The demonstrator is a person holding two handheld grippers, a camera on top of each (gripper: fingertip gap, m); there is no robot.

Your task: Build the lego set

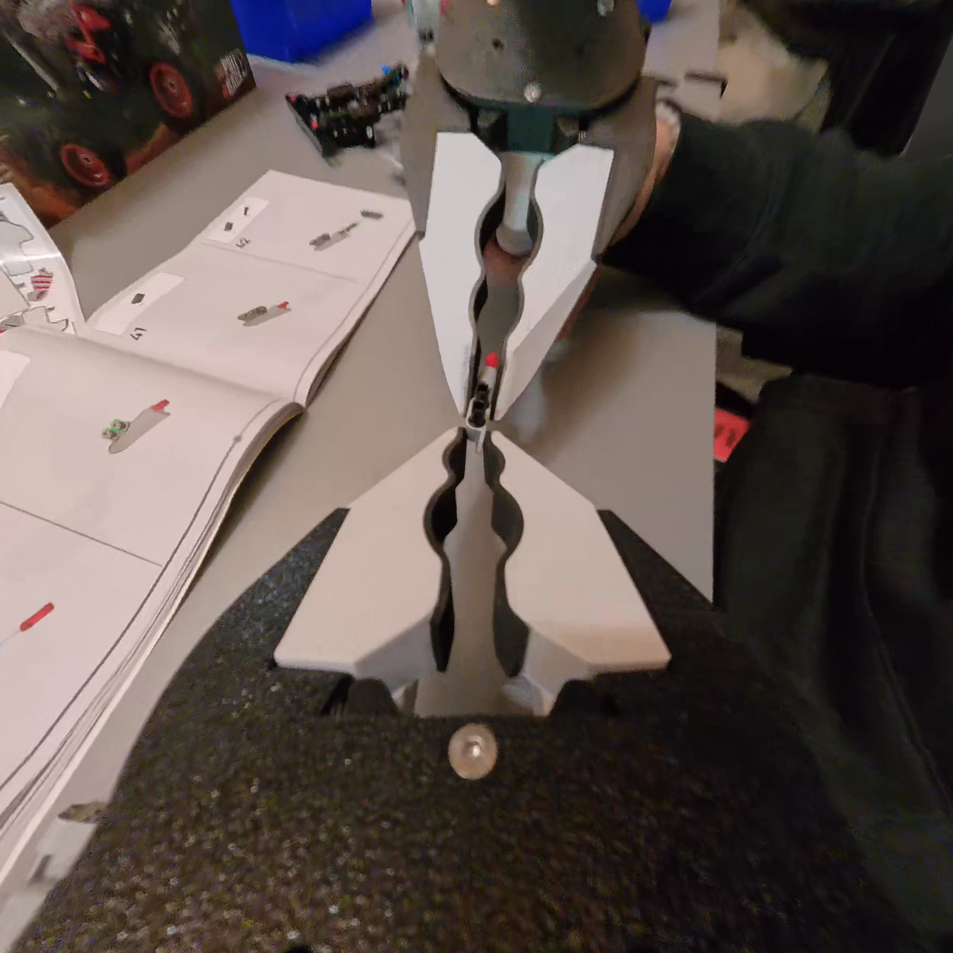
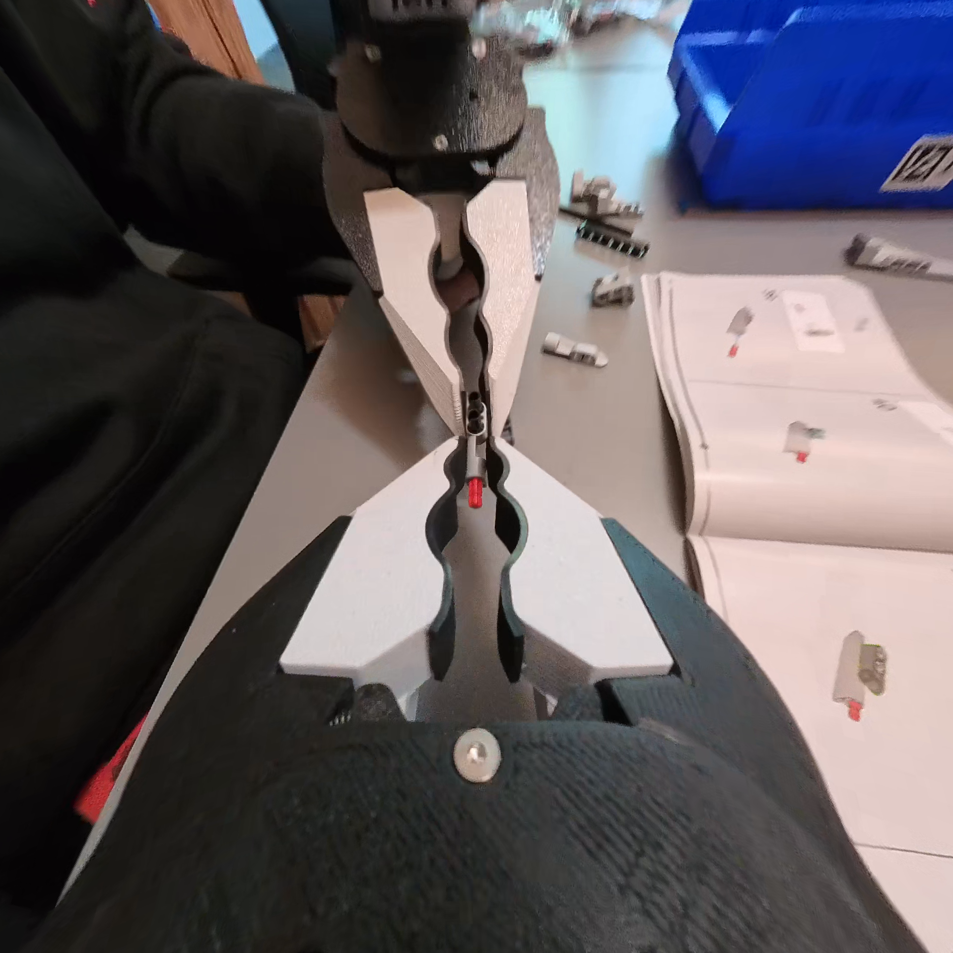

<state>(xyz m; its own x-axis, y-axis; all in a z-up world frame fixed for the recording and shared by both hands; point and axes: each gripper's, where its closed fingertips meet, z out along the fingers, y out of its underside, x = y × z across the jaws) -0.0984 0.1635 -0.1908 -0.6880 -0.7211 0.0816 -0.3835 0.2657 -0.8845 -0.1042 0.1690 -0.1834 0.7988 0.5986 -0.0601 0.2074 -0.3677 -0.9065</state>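
Note:
My two grippers meet tip to tip above the grey table point(image 1: 619, 438). My left gripper point(image 1: 477, 437) is shut on a small grey beam with round holes point(image 1: 482, 407), which also shows in the right wrist view point(image 2: 475, 412) between the left fingertips. My right gripper point(image 2: 477, 447) is shut on a thin grey piece point(image 2: 477, 461) with a red axle end point(image 2: 475, 492) pointing back between its jaws. The red end point(image 1: 492, 359) also shows in the left wrist view, inside the right gripper. The two grey parts touch end to end.
An open instruction booklet point(image 1: 180, 412) point(image 2: 825, 438) lies beside the grippers. Loose grey pieces point(image 2: 572, 350), a black sub-assembly point(image 1: 350, 111), the set's box point(image 1: 103, 77) and a blue bin point(image 2: 825, 103) stand farther off. A dark sleeve point(image 1: 773, 232) is by the table edge. Only a small space, under 4 cm, lies between the two pairs of fingers. Both grippers' tips are roughly 35 cm from the black sub-assembly point(image 1: 350, 111).

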